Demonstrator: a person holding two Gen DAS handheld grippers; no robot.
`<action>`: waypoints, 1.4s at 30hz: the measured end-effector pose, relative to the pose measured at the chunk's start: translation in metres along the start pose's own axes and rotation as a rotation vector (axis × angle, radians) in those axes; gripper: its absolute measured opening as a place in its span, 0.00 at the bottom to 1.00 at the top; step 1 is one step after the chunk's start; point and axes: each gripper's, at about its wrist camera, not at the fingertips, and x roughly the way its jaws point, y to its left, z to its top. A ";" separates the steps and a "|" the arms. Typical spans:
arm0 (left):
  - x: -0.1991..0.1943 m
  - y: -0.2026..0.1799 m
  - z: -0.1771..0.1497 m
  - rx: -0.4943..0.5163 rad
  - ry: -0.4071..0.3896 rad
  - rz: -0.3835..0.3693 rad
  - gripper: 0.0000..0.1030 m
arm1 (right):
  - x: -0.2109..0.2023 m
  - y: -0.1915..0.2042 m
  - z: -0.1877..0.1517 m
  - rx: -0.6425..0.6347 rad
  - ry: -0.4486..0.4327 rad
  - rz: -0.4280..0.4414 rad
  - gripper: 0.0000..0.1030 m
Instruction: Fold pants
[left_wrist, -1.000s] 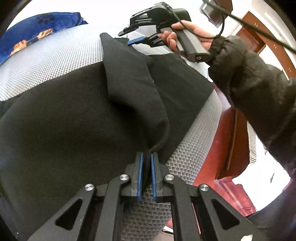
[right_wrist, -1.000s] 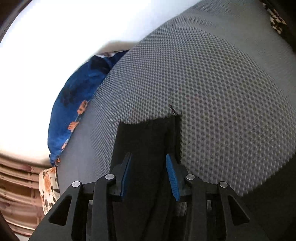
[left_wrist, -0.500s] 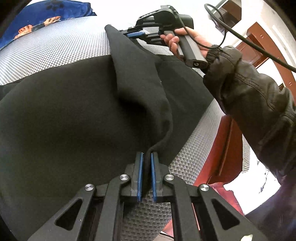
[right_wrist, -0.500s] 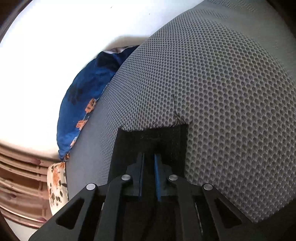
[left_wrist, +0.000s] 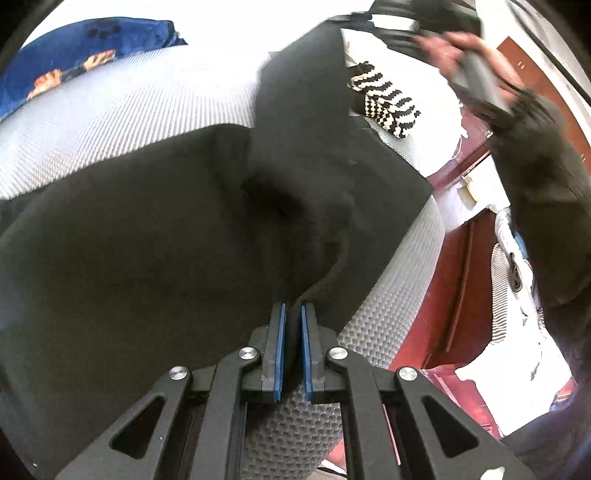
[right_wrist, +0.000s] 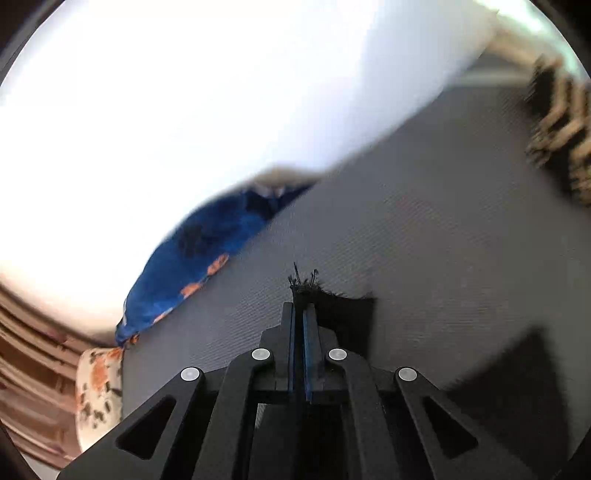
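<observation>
Black pants (left_wrist: 147, 240) lie spread on a grey mesh surface (left_wrist: 110, 110). My left gripper (left_wrist: 291, 314) is shut on a fold of the pants at their near edge. One pant leg (left_wrist: 303, 110) is lifted and stretched toward the top right. My right gripper (right_wrist: 300, 314) is shut on the frayed hem (right_wrist: 332, 306) of that leg and holds it above the surface. In the left wrist view the right gripper is blurred at the top right (left_wrist: 399, 22), in a hand.
A blue floral cloth (left_wrist: 74, 48) lies at the far edge of the mesh, also in the right wrist view (right_wrist: 207, 251). A black-and-white zigzag cloth (left_wrist: 388, 99) lies at the far right. Red-brown wooden furniture (left_wrist: 454, 277) stands beside the surface on the right.
My right gripper closed on the hem, then lifted it up and away, raising the pant leg off the surface. My left gripper kept its hold.
</observation>
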 end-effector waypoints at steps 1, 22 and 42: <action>-0.001 -0.002 0.001 0.008 -0.005 0.000 0.06 | -0.020 -0.001 -0.003 -0.009 -0.029 -0.033 0.03; 0.022 -0.013 0.001 0.088 0.068 0.048 0.06 | -0.116 -0.193 -0.146 0.350 -0.045 -0.407 0.03; -0.050 0.045 0.014 -0.107 -0.076 0.062 0.46 | -0.071 -0.143 -0.048 0.059 0.077 -0.233 0.14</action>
